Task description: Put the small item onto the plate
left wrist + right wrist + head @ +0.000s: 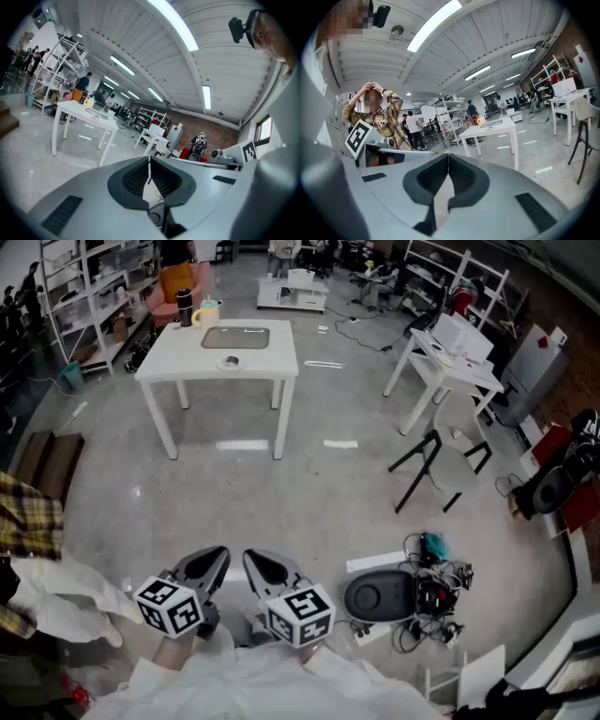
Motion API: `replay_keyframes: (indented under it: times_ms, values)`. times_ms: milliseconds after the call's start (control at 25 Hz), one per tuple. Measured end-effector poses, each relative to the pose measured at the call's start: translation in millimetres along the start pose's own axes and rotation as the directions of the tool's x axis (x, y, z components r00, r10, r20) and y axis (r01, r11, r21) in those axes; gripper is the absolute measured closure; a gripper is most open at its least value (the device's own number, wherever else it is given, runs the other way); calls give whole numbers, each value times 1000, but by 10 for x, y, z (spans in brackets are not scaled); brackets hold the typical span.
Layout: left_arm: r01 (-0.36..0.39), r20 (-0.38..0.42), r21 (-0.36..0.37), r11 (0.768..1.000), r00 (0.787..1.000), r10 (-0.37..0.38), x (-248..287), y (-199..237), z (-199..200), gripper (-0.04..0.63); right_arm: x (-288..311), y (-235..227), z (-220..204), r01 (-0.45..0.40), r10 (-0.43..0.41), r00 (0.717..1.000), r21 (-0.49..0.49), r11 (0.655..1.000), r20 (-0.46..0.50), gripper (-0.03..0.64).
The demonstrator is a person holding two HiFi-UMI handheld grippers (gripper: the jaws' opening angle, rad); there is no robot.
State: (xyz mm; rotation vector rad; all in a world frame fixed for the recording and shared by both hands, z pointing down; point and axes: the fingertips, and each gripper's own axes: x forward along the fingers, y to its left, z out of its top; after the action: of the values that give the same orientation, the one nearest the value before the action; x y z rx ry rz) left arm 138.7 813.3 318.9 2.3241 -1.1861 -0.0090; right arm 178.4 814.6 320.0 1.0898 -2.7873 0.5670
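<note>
Head view, looking steeply down at a grey concrete workshop floor. At the bottom edge, the left gripper [208, 563] and right gripper [262, 566] sit side by side, close to the person's body, each with a white cube printed with black square markers. Both point toward a white table [178, 357] that stands well apart from them, at the upper left. On the table lies a flat grey plate [234, 337]. The small item [230, 362], round and too small to identify, rests on the tabletop just in front of the plate, near the table's front edge. A yellow mug [206, 312] and a dark bottle [185, 307] stand at the far left corner. To the right are a second white table [450, 362] and a black-legged chair [441, 460]. A black round device [380, 596] with tangled cables lies on the floor beside the grippers. A plaid sleeve [28, 521] shows at the left edge.

Left gripper view. The left gripper [149, 164] has its jaws pressed together with nothing between them. The white table [86, 112] is far off at the left, the mug [89, 101] a yellow speck on it.

Right gripper view. The right gripper [448, 161] also has its jaws pressed together and holds nothing. The white table [492, 129] stands in the distance. A person in a plaid shirt [377, 117] stands at the left with both hands raised overhead.
</note>
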Motion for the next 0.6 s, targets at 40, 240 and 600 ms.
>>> replay_keyframes:
  times_ms: [40,240,600]
  values:
    - [-2,-7,-16,1000,1000,2,20,-1,-37,574,-3,27,-21,-12,12,1000,-4,1000,-6,601]
    - [-9,-41,-44,999,999,7,178,102,-156,574,123,-38,-185,-75,77,995,29,997,-69,601]
    - [-31,-2,-73,997,1000,31,550,646,236,574,716,-402,26,-60,62,995,34,998,-72,601]
